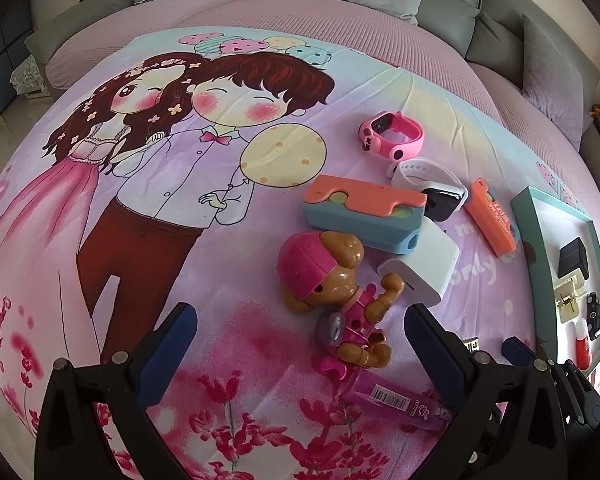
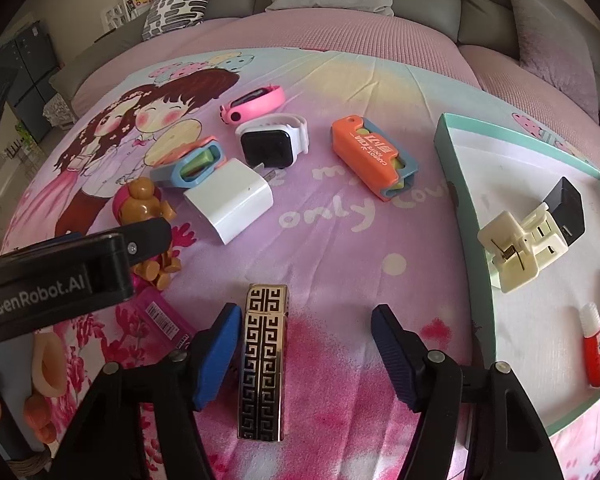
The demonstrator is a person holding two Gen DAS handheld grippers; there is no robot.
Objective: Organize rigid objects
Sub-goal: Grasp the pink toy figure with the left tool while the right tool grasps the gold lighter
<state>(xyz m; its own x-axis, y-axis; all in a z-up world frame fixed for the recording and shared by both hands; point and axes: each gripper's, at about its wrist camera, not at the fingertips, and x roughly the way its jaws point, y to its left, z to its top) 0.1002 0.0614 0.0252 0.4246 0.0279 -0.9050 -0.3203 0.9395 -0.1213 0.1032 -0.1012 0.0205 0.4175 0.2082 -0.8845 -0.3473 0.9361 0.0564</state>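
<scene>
My left gripper (image 1: 300, 332) is open, its jaws on either side of a brown toy dog with a pink cap (image 1: 332, 288) lying on the bedspread; a pink tube (image 1: 396, 396) lies just below it. My right gripper (image 2: 304, 344) is open around a black-and-gold patterned lighter (image 2: 263, 360) that lies close to its left finger. A teal-rimmed tray (image 2: 460, 184) at the right holds a cream clip (image 2: 516, 248), a black block (image 2: 566, 204) and a red-and-white tube (image 2: 596, 348). The tray also shows in the left wrist view (image 1: 540, 248).
On the spread lie a white charger (image 2: 232, 204), a white smartwatch (image 2: 272, 140), a pink watch (image 2: 256, 106), an orange-and-blue case (image 2: 374, 156) and a second blue-and-orange case (image 1: 360, 208). The left gripper body (image 2: 60, 276) shows at the right wrist view's left. Sofa cushions line the back.
</scene>
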